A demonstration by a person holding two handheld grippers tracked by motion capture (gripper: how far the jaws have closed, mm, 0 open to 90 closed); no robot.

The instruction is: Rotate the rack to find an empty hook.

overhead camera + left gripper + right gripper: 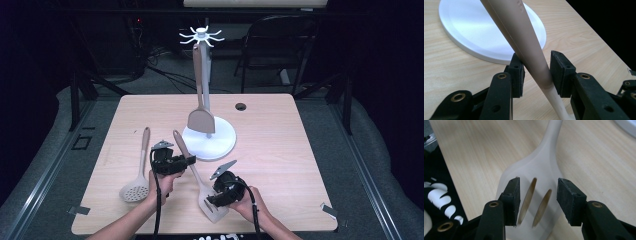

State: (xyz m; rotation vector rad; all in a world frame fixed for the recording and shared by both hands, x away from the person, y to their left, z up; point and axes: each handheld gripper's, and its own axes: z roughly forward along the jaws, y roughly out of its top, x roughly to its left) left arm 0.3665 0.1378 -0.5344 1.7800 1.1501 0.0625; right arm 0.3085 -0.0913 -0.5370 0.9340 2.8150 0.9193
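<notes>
Gripping slotted turner point(197, 175) handle: left tongs point(191, 160) | right tongs point(212, 200) apart | rack base point(220, 142) adjacent

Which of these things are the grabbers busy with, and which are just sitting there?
Being used:
- slotted spatula, its handle between the left gripper pads, its blade under the open right gripper
- white hanging stand, probably where it goes

Just sitting there:
- skimmer spoon lying on the table
- solid spatula already hanging on the stand

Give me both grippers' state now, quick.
Left gripper: closed on the slotted spatula's handle.
Right gripper: open, jaws astride the spatula's blade, not gripping.
</notes>
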